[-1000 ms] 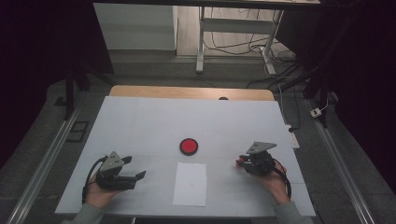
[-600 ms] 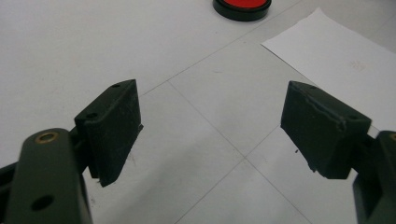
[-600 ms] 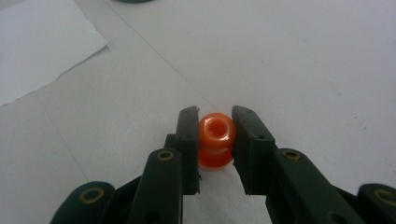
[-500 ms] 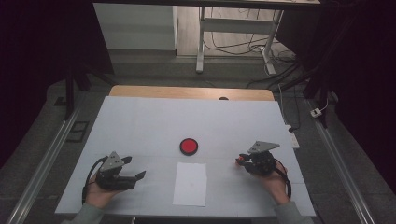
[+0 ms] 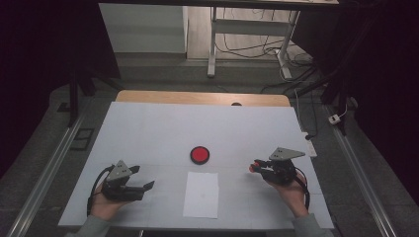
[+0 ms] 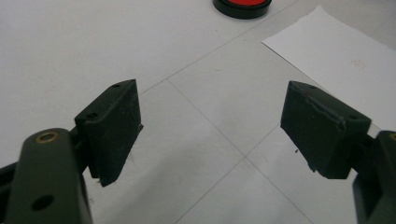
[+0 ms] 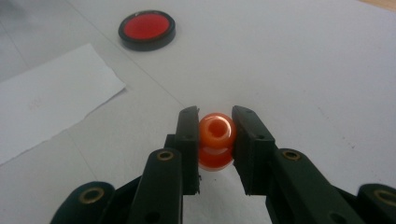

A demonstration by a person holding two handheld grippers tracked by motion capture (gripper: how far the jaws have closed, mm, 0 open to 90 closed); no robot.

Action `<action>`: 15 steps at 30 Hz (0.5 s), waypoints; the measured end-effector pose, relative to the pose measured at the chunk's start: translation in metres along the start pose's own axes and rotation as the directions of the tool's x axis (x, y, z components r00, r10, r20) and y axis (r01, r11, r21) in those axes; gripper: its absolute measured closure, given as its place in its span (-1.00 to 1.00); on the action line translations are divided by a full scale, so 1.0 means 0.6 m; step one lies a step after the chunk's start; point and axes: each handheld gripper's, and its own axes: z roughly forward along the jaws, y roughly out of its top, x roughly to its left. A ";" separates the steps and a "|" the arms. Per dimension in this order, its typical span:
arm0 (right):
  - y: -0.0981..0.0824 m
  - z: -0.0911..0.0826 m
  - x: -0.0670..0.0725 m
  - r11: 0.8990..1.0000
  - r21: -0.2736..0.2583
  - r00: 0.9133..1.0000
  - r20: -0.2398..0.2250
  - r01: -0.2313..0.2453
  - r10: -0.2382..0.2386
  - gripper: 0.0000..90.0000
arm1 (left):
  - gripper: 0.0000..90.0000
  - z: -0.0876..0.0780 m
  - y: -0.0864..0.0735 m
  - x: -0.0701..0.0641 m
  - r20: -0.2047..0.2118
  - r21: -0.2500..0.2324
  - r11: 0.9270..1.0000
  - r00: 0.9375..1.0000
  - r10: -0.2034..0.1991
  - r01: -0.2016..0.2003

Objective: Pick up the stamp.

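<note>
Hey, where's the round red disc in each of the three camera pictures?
High view: red disc at table centre, just beyond the paper sheet.
Left gripper view: red disc cut by the top edge.
Right gripper view: red disc upper left.
Shared landmark: the paper sheet.

In the right gripper view, an orange bead (image 7: pixel 215 140) is clamped between the two black jaws of the right gripper (image 7: pixel 215 149). A round hole is seen in the bead's upper face, and its glossy lower part is pressed on both sides by the pads. A white table (image 7: pixel 303 60) lies beneath. A red disc with a black rim (image 7: pixel 147 29) is seen at the upper left, well apart from the bead. A white sheet of paper (image 7: pixel 51 98) is laid flat at the left, near the disc but not touching it.
</note>
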 end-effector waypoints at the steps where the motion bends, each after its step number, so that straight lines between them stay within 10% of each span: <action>1: 0.000 -0.001 0.000 1.000 -0.010 1.000 -0.004 -0.007 0.007 0.62 | -0.54 0.000 0.000 0.000 0.000 0.000 1.000 1.000 0.000 0.000; 15: 0.015 -0.012 0.015 0.996 -0.084 0.999 -0.033 -0.016 0.014 0.62 | -0.55 0.001 0.000 0.001 -0.004 0.002 1.000 1.000 -0.001 0.001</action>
